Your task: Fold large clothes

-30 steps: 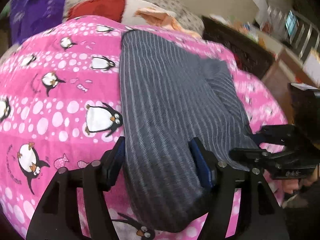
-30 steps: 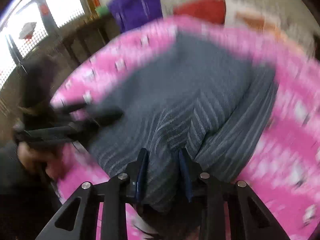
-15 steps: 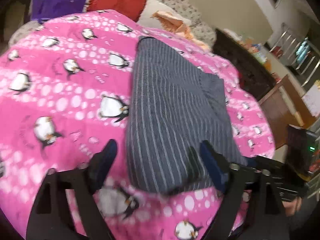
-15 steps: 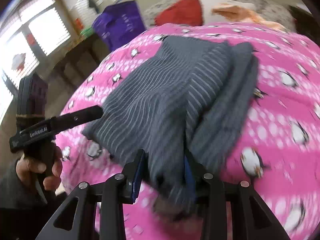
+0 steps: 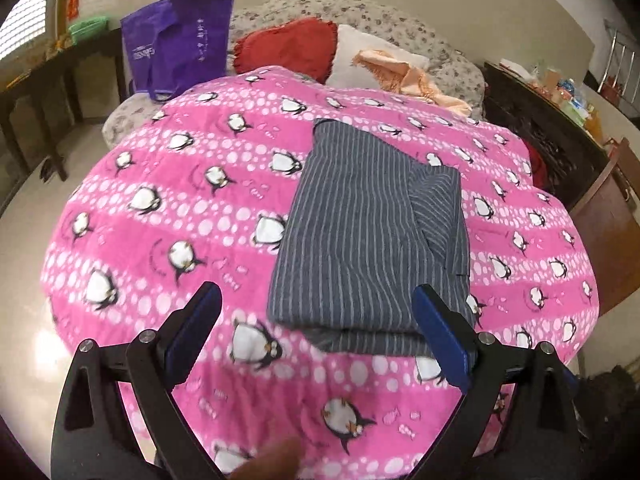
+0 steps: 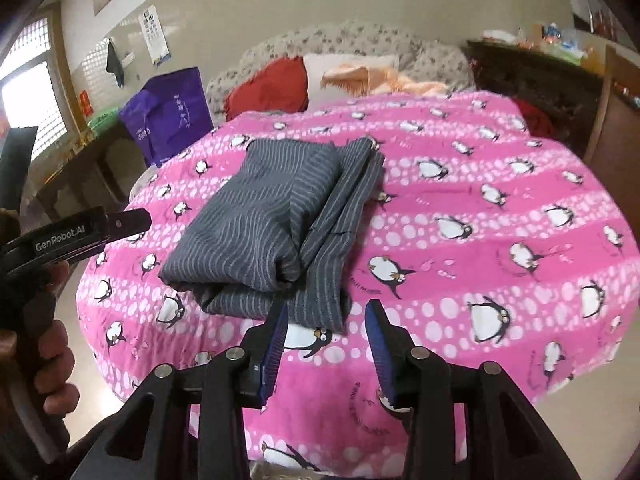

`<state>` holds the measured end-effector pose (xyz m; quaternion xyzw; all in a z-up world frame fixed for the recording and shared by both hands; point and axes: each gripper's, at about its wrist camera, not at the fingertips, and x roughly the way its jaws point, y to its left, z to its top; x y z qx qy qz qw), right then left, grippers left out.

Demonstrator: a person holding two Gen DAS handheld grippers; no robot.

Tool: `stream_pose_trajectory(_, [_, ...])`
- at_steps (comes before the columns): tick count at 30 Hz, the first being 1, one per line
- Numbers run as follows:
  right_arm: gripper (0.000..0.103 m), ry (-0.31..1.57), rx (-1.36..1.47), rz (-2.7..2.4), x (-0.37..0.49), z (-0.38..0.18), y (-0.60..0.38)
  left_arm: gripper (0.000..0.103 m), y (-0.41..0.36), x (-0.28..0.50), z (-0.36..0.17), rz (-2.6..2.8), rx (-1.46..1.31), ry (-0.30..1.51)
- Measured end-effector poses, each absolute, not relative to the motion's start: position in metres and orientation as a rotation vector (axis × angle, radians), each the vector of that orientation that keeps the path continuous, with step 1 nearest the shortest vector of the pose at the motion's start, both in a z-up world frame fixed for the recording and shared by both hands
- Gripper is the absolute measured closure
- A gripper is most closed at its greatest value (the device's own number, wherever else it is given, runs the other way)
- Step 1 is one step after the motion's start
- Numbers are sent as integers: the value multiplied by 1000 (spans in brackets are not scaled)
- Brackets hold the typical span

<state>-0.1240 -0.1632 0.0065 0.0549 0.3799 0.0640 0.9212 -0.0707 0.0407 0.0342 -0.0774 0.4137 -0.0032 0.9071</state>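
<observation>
— Looking along your left tongs [image 5: 316,312], what do you have between the blue pads [image 5: 438,330]?

— Nothing. You have just been opening those jaws and they now stand wide apart, clear of the cloth, with the near edge of the folded striped garment [image 5: 360,240] showing in the gap beyond them. A fingertip of yours shows blurred at the bottom edge.

— And your right tongs [image 6: 326,330]?

— You have just been letting those jaws out too. They stand partly apart and hold nothing; the corner of the garment [image 6: 272,216] lies just past the left pad, on the blanket, and I cannot tell whether the pad touches it.

— Where does the garment sit?

— Flat on the pink penguin blanket [image 5: 168,240] that covers the bed, folded into a grey pinstriped oblong, with a narrower folded layer sticking out along its right side. From your right camera you see the upper fold resting on the lower one, near edges not quite flush.

— Anything else you can see?

— Your left hand [image 6: 36,320] grips its black tool at the left of the right view. Behind the blanket lie a red cushion [image 5: 288,50], a white pillow with a peach cloth [image 5: 404,76] on it, and a purple bag [image 5: 176,44] stands at the left.
</observation>
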Motion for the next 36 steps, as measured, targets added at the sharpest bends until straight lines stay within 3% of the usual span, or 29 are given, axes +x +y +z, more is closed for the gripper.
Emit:
stream_pose_trajectory(4, [59,764,103,114,-141,11,-159,7,31,-93,39,-22,-137,859])
stream_pose_trajectory(9, [29,722,92,91,-162,23,-155,7,15,-121,46,-22,-78,838])
stream_pose_trajectory(36, [27,715,35,81,-169,28,-148,7,5,-138,42,-51,-4,815])
